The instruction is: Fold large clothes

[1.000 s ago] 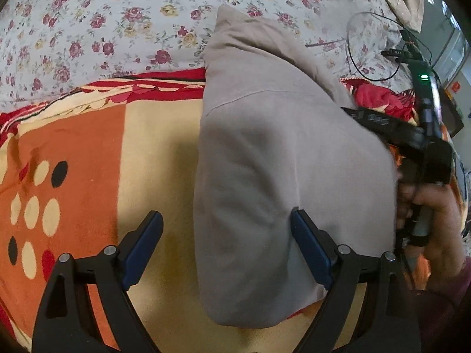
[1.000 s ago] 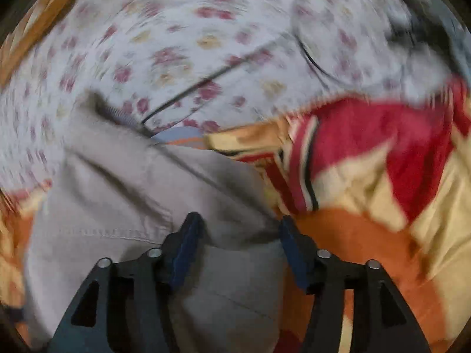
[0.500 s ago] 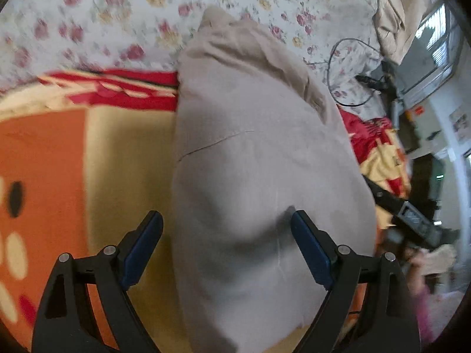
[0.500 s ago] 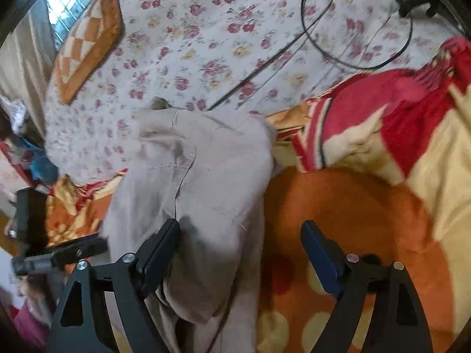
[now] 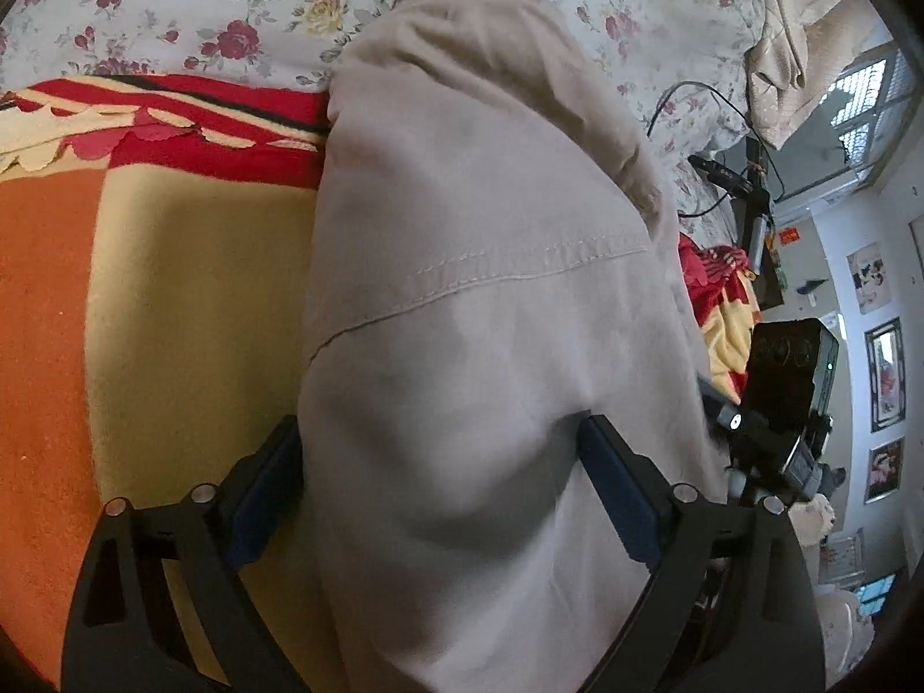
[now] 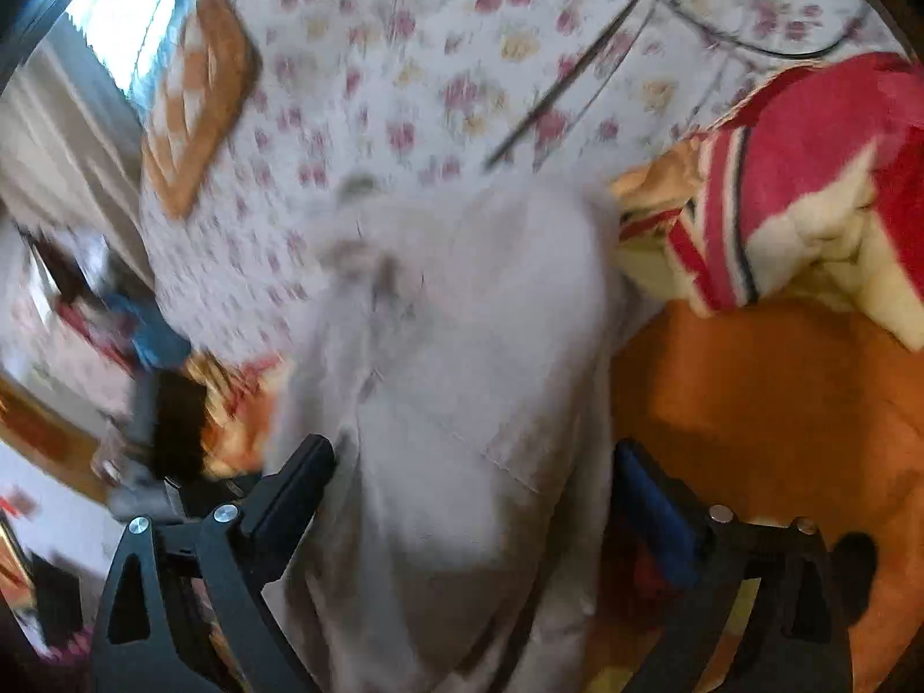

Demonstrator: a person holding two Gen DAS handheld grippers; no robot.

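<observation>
A large beige garment [image 5: 473,300] lies folded lengthwise on an orange, yellow and red blanket [image 5: 144,265]. My left gripper [image 5: 439,485] is open, its two blue-padded fingers spread wide with the near end of the garment passing between them. In the right wrist view the same garment [image 6: 462,381] runs between the spread fingers of my right gripper [image 6: 473,496], which is open; the picture is blurred. The right gripper body also shows at the right of the left wrist view [image 5: 779,421].
A floral bedsheet [image 5: 231,11] covers the bed beyond the blanket. A black cable [image 5: 693,104] and a device lie on it at the right. A bunched red part of the blanket [image 6: 808,173] rises to the right of the garment.
Both grippers have moved in over the garment, which now fills more of each view. The right gripper opened from a narrower spread a second ago and swung left.
</observation>
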